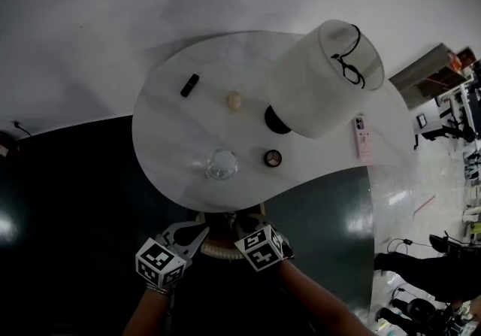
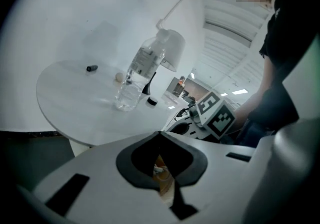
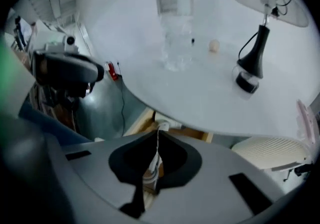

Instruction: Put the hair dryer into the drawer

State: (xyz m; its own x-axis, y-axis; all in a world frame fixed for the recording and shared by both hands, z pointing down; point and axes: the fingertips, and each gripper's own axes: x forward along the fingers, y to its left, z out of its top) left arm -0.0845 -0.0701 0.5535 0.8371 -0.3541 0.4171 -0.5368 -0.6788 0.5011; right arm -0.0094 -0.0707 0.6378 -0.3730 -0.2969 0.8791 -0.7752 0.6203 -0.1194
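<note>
The head camera looks steeply down on the white table (image 1: pixel 169 128) from well above, the lamp (image 1: pixel 323 79) and water bottle (image 1: pixel 222 164) small beneath it. The left gripper (image 2: pixel 160 135) camera sits low by the near edge, facing across the tabletop. The right gripper (image 3: pixel 157 135) camera looks over that same edge (tilted further down). All three share table, lamp and bottle.

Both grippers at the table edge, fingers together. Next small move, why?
Probably lower the right gripper to the wooden drawer and nudge it shut: both it and the left gripper show fingers together, apparently empty, and a white object lies inside. What it is stays unclear.
</note>
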